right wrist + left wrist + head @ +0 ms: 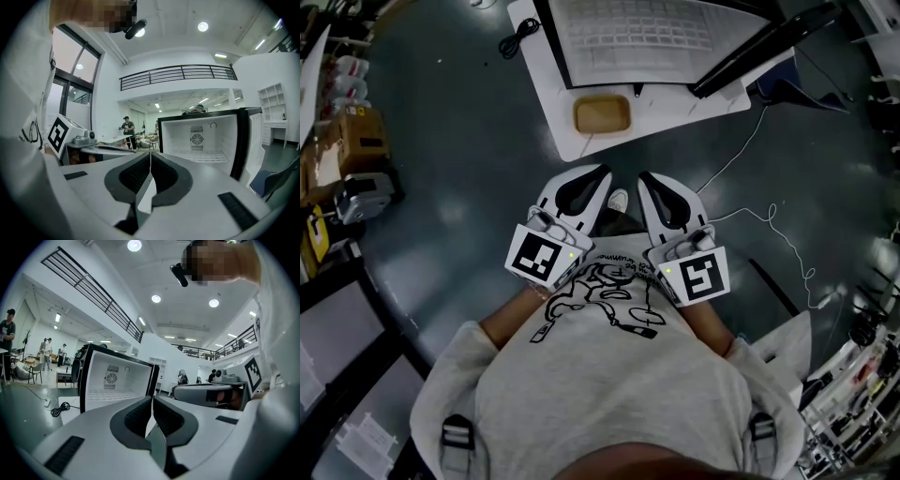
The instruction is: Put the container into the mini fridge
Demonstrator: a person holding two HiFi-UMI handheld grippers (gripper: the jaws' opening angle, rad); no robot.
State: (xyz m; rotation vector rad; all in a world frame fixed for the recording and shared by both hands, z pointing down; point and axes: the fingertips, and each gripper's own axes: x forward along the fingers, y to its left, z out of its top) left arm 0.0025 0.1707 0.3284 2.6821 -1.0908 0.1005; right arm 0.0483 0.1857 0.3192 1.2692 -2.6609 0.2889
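White-shelled, your left gripper (153, 399) and right gripper (150, 154) both have their jaws closed with nothing between them. Each looks into the open mini fridge (206, 140), with a fan grille (197, 139) on its back wall. Only your head view shows the tan container (602, 114), which sits on the white board (675, 108) in front of the fridge. The lettering on your shirt (609, 394) is too small to read.

The left gripper (600, 174) and right gripper (646, 176) are held side by side close to the body. Both point forward with tips converging, jaws closed and empty.
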